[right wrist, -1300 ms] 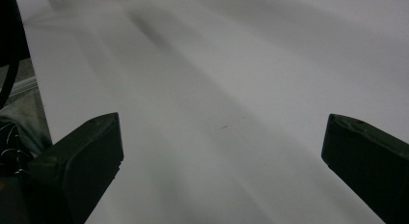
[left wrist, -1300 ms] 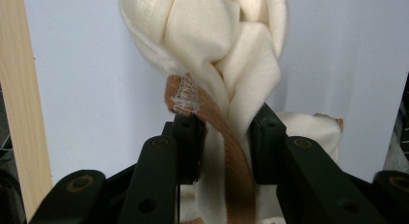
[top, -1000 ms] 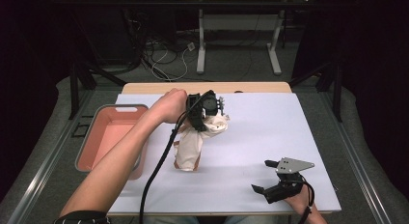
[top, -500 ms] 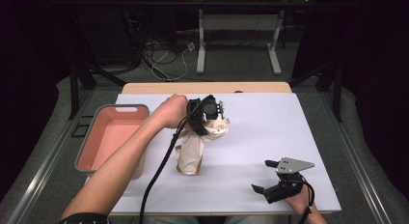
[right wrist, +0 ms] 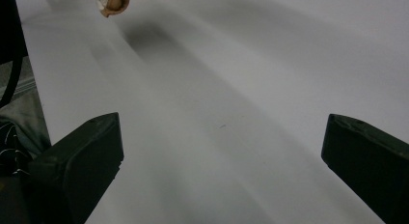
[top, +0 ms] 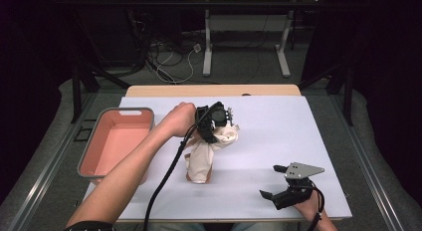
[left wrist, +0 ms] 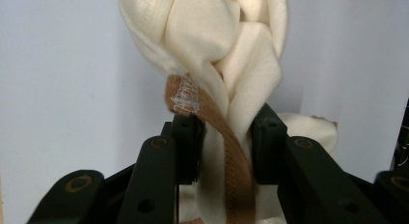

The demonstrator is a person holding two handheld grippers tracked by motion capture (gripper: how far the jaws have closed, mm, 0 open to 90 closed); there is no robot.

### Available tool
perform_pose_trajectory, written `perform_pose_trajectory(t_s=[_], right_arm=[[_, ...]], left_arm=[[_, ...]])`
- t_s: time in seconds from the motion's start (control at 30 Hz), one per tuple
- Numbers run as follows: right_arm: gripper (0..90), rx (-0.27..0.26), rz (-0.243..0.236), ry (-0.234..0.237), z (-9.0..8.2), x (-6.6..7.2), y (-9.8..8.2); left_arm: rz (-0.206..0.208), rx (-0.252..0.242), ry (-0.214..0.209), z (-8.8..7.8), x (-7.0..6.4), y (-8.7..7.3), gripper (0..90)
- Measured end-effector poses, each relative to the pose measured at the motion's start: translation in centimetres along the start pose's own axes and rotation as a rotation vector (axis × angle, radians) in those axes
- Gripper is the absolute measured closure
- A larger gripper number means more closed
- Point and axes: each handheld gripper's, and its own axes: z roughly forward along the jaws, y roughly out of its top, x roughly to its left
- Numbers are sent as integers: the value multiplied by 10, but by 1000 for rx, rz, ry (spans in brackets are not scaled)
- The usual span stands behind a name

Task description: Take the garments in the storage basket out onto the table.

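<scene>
— What has your left gripper [top: 215, 125] got?

— It's clamped on a cream cloth [top: 206, 151] with a tan band [left wrist: 226, 151]. In the left gripper view my two jaws pinch the bunched folds and the band between them.

— Where is the cloth?

— Over the middle of the white table [top: 278, 126]. Its top is gathered at my jaws, and the rest hangs down to the table, where its lower end rests. The pink bin [top: 119, 141] sits to its left, apart from it.

— And your right gripper [top: 283, 191]?

— Near the table's front right edge, well apart from the cloth, jaws spread wide with bare table between them.
</scene>
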Motion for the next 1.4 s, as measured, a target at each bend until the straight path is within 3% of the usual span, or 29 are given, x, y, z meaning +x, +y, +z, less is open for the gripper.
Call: perform_pose_trajectory(t_s=[1.4], right_arm=[[8,-1,-2,-8,0,-1,0]], left_arm=[[-56,-81,-34,44,-10,7,681]])
